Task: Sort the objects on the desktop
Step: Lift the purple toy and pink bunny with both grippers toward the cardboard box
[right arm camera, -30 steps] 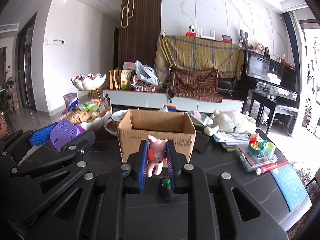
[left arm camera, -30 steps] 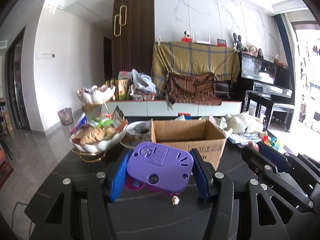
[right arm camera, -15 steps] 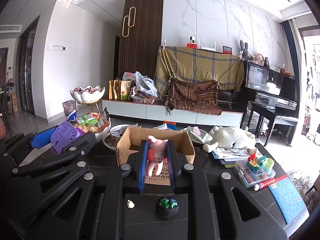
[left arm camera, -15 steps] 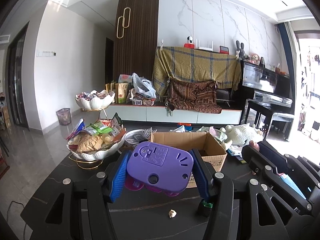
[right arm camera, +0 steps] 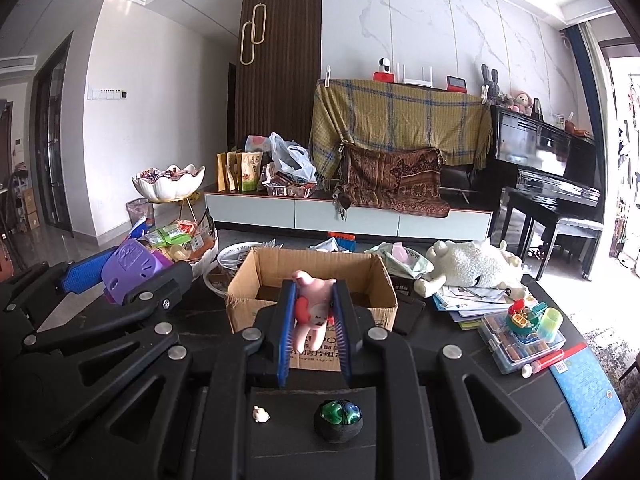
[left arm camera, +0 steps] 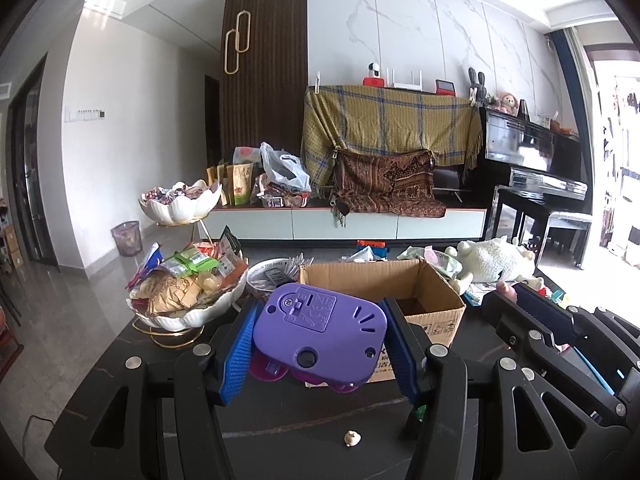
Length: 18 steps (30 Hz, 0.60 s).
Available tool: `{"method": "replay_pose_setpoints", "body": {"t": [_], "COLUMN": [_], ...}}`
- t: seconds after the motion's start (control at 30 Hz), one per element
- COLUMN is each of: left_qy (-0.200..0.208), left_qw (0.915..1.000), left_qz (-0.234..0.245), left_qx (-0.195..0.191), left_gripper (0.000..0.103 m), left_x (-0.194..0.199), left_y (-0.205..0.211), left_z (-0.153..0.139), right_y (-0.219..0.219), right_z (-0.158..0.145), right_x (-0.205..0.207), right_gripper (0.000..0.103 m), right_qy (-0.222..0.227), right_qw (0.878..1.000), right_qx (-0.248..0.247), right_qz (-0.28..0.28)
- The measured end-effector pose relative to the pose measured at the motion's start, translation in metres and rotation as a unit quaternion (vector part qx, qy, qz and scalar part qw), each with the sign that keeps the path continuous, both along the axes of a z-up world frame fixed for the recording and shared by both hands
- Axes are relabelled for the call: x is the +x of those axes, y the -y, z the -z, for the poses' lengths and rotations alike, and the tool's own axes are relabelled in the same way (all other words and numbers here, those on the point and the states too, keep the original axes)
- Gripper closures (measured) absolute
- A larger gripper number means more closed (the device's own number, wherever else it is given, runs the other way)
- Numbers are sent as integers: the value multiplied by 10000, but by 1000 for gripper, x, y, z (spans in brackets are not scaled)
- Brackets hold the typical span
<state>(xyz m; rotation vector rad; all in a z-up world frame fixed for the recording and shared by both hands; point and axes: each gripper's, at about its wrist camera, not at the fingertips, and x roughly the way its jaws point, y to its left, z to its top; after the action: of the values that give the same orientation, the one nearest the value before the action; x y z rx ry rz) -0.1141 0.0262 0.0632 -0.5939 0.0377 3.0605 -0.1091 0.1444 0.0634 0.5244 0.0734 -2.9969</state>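
Toys are in both grips: the left hand-held gripper [left arm camera: 320,344] is closed on a purple toy [left arm camera: 320,336], its underside facing the camera, and the right hand-held gripper [right arm camera: 314,320] is pinched narrowly on a pink pig [right arm camera: 312,312] hanging head-up between the blue pads [right arm camera: 287,332]. Both are held in the air short of the box [right arm camera: 312,280], which stands open on the dark tabletop [right arm camera: 452,336].

Over the last second both views have risen and pulled back: the box sat large and close behind the toys then, and now it looks smaller and lower, with more tabletop in front of it. A small cream figure [right arm camera: 261,414] and a dark ball with green and blue inlay [right arm camera: 338,420] have come into view beneath the right gripper. I take this as the lift after pickup, with the carry over the box rim and the release yet to come; neither toy is above the opening.

Readable writing is scarce. A white bowl [left arm camera: 272,276] left of the box carries rim lettering that seems to read "IN THE D…", and the box front bears printed characters, mostly hidden by the grippers. The purple toy's moulded marks are too small to make out.
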Motion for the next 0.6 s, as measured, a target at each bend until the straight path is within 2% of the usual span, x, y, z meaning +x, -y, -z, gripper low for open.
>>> {"method": "replay_pose_setpoints", "body": {"t": [0.27,0.6], "left_qy": [-16,297], "left_qw": [10000,9994], "left_qz": [-18,155], "left_qx": [-31,109], "left_gripper": [49,48], "left_x": [-11,-40], "left_y": [-2,-1], "left_z": [-2,1], "right_y": [-1,-3], "right_z": [1,2], "right_x": [-11,-31], "right_gripper": [87,87], "right_qy": [3,124], "right_qw": [10000,9999], "right_qx": [10,-9], "right_qz": [8,-35]}}
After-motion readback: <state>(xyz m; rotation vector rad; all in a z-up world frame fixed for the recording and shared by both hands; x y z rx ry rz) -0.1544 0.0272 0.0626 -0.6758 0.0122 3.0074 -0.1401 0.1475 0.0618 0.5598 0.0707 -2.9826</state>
